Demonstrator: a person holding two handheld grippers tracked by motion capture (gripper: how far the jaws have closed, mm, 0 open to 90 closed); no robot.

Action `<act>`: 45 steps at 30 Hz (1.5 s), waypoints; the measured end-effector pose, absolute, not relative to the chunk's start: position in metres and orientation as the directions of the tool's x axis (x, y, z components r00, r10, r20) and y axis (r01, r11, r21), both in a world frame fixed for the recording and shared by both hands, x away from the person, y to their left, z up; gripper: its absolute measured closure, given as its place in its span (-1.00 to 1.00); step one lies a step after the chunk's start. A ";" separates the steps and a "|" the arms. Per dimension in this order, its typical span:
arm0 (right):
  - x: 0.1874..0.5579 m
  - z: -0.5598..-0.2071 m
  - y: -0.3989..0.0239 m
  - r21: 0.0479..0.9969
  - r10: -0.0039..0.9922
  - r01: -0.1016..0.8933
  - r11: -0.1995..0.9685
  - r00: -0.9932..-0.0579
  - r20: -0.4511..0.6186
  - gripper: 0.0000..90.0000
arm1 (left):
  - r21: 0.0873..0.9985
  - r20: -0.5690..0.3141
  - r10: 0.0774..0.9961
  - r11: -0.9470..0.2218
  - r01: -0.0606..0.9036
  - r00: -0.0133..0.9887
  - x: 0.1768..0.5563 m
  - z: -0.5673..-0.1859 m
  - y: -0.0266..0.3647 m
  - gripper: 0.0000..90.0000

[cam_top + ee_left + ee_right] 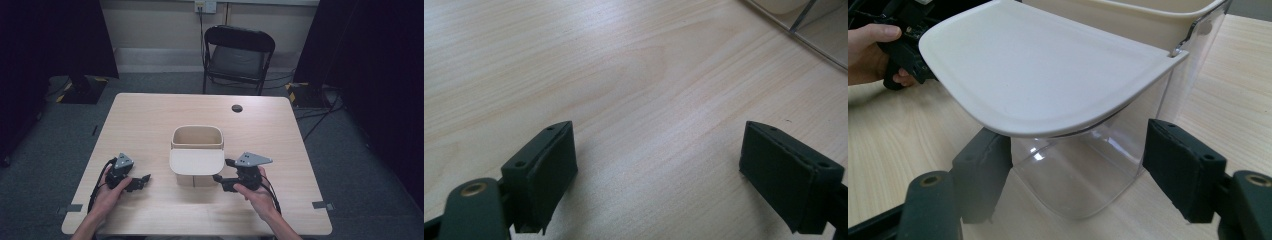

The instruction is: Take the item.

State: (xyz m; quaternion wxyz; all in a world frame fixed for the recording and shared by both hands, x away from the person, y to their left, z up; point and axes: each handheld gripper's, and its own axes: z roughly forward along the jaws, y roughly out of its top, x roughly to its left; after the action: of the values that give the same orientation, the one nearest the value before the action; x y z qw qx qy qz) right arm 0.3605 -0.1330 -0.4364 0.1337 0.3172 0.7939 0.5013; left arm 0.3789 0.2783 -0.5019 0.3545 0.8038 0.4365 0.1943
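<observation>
Desk (150, 120) in pale wood carries one thing I'm working around: a clear plastic container (197, 155) with a cream inner bin and a cream lid (196, 161), standing upright near the middle, a little toward my edge. From the high view, the lid is swung out level over the container's near side, hinged at the rim.

My right gripper (220, 170) sits just beside the container's right near corner, its jaws pointing in toward it. In the right gripper view, the container (1083, 170) stands beyond the gripper (1075, 172), its clear rounded corner showing in the gap between the jaws, with the lid (1043, 75) overhanging above them. The jaws stand partly open; I can't make out either pad pressing on the plastic, so I read nothing as held. The left pad looks close to the wall, though whether it touches I cannot tell.

My left gripper (141, 181) rests low over the desk to the left of the container, apart from it. In the left gripper view its jaws are spread wide around bare wood (634, 80), gripping nothing (659, 165); a corner of the container (819, 30) shows at the upper right edge.
</observation>
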 end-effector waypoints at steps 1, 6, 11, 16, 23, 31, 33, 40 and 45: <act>0.360 -0.436 -0.133 0.881 0.638 0.369 0.295 -0.763 0.106 -0.40 | 0.739 0.002 0.840 -0.367 0.565 0.543 0.379 -0.502 0.278 -0.68; 0.360 -0.436 -0.133 0.879 0.636 0.372 0.296 -0.764 0.109 -0.38 | 0.739 0.003 0.840 -0.368 0.564 0.543 0.379 -0.502 0.278 -0.68; 0.362 -0.435 -0.131 0.877 0.633 0.375 0.301 -0.766 0.111 -0.40 | 0.740 0.003 0.840 -0.367 0.564 0.543 0.379 -0.502 0.278 -0.68; 0.362 -0.434 -0.130 0.880 0.634 0.371 0.296 -0.766 0.109 -0.39 | 0.739 0.003 0.839 -0.368 0.564 0.544 0.379 -0.502 0.278 -0.68; 0.362 -0.434 -0.131 0.887 0.629 0.362 0.287 -0.770 0.111 -0.38 | 0.740 0.003 0.840 -0.368 0.564 0.543 0.379 -0.502 0.278 -0.68; 0.363 -0.434 -0.131 0.887 0.638 0.369 0.276 -0.761 0.119 -0.46 | 0.739 0.003 0.840 -0.368 0.564 0.543 0.379 -0.502 0.278 -0.68; 0.364 -0.433 -0.131 0.888 0.639 0.367 0.276 -0.760 0.116 -0.45 | 0.739 0.003 0.840 -0.368 0.564 0.543 0.379 -0.502 0.278 -0.68; 0.364 -0.430 -0.131 0.895 0.641 0.362 0.262 -0.758 0.119 -0.45 | 0.739 0.004 0.840 -0.368 0.564 0.543 0.379 -0.502 0.278 -0.68; 0.364 -0.428 -0.131 0.898 0.640 0.356 0.260 -0.759 0.115 -0.45 | 0.739 0.003 0.840 -0.368 0.564 0.543 0.379 -0.502 0.278 -0.68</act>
State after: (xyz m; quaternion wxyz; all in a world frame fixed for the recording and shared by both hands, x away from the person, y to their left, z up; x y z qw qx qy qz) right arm 0.3640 -0.1305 -0.4281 0.1373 0.3186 0.7818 0.5181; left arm 0.3789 0.2783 -0.5018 0.3542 0.8038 0.4366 0.1944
